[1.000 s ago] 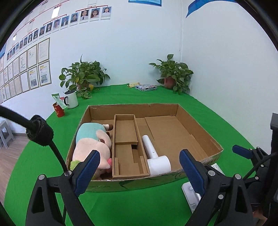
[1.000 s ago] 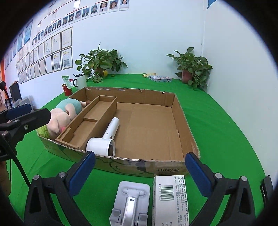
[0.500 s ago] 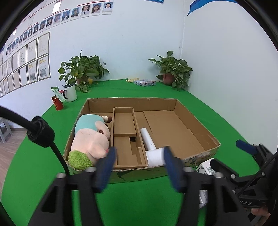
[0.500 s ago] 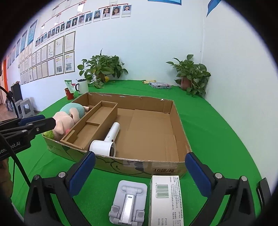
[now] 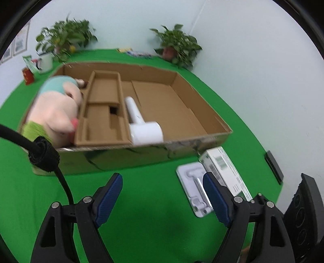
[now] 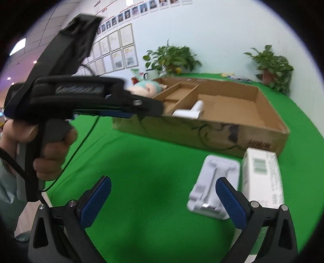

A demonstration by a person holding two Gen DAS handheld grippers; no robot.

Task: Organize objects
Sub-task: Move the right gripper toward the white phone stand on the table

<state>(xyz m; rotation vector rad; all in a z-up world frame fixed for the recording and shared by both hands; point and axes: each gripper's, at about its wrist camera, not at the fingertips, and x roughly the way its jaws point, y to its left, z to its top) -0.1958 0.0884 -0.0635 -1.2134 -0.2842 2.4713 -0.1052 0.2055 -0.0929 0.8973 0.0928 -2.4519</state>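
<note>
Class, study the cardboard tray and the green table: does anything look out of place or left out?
Yes. The white stand and the white carton lie on the green cloth, outside the cardboard tray, whose large right section is bare. The plush toy bulges above the tray's left wall.

Office or lab demo room: green cloth (image 5: 154,204) over table, white walls, framed certificates (image 6: 121,48) and staff portrait row (image 6: 137,9) far left, potted plants (image 6: 172,57) at far edge.

White stand (image 5: 195,189) flat beside barcoded carton (image 5: 224,170) (touching), outside cardboard box (image 5: 202,113) holding plush (image 5: 54,109), dryer (image 5: 141,123)
</note>
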